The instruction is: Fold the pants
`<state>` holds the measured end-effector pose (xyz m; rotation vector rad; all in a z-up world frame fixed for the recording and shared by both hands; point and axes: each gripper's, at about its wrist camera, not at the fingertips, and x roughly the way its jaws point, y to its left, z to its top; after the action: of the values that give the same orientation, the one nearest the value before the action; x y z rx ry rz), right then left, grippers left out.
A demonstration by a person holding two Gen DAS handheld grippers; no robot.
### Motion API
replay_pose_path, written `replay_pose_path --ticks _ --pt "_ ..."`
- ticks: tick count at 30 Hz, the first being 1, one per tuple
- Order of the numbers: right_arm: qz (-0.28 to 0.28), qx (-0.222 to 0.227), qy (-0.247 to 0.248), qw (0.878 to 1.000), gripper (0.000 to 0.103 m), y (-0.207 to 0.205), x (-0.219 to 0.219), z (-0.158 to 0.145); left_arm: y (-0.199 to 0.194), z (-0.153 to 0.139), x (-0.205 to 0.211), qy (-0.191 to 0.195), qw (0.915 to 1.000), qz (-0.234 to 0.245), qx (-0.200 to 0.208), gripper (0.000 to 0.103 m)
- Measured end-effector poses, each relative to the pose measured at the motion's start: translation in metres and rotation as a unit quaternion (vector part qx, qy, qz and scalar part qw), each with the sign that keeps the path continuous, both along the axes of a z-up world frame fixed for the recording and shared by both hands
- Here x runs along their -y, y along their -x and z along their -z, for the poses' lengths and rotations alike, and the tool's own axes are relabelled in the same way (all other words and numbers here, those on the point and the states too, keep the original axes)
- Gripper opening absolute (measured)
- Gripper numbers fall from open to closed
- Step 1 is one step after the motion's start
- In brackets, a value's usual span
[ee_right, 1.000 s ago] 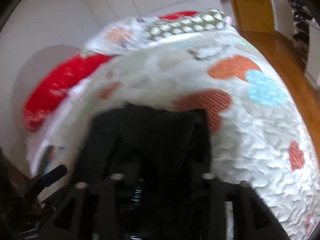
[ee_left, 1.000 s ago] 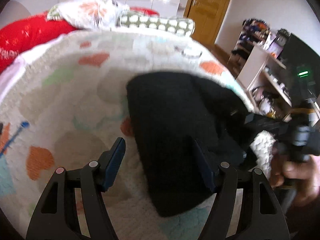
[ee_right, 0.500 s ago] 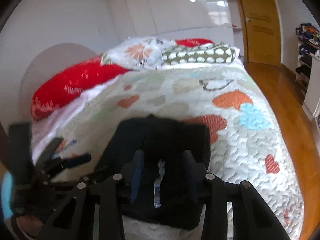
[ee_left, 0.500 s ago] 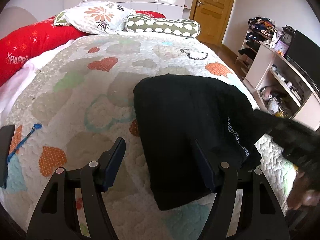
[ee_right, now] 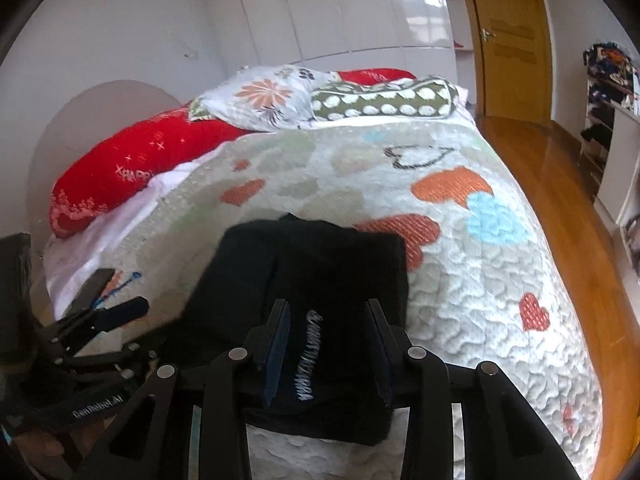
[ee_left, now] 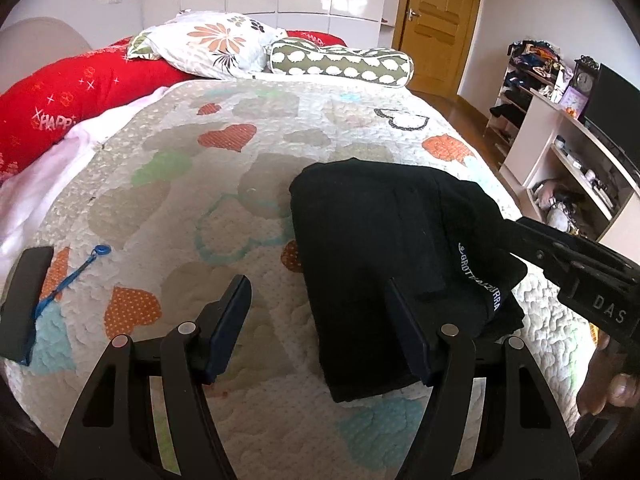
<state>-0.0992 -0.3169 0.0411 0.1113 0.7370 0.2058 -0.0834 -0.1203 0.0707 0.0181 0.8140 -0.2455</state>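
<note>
Pants point(ee_left: 384, 264) lie folded in a neat black block on the bed point(ee_left: 224, 184), near its front edge. A second ago the right claw point(ee_right: 326, 354) was down in the cloth; now it has lifted and its jaws, just closing a bit, look empty, though the view is poor. The left claw point(ee_left: 316, 324) hangs wide and empty, so the folding seems about done.

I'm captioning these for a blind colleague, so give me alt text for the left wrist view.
Folded black pants lie on a heart-patterned quilt covering a bed. The open left tongs hover just above in the foreground, nothing between them. The right tongs reach in from the right edge at the pants, and pillows sit at the head of the bed.
</note>
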Motion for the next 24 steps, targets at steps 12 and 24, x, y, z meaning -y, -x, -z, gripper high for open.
replay_pose_path --ticks 12,24 --pt "0.009 -0.020 0.003 1.000 0.036 -0.048 -0.008 0.023 -0.022 0.007 0.002 0.006 0.9999 0.000 -0.011 0.070" --pt "0.011 -0.036 -0.007 0.999 0.046 -0.075 0.004 0.040 -0.042 0.019 0.015 0.003 0.9997 0.003 -0.026 0.070"
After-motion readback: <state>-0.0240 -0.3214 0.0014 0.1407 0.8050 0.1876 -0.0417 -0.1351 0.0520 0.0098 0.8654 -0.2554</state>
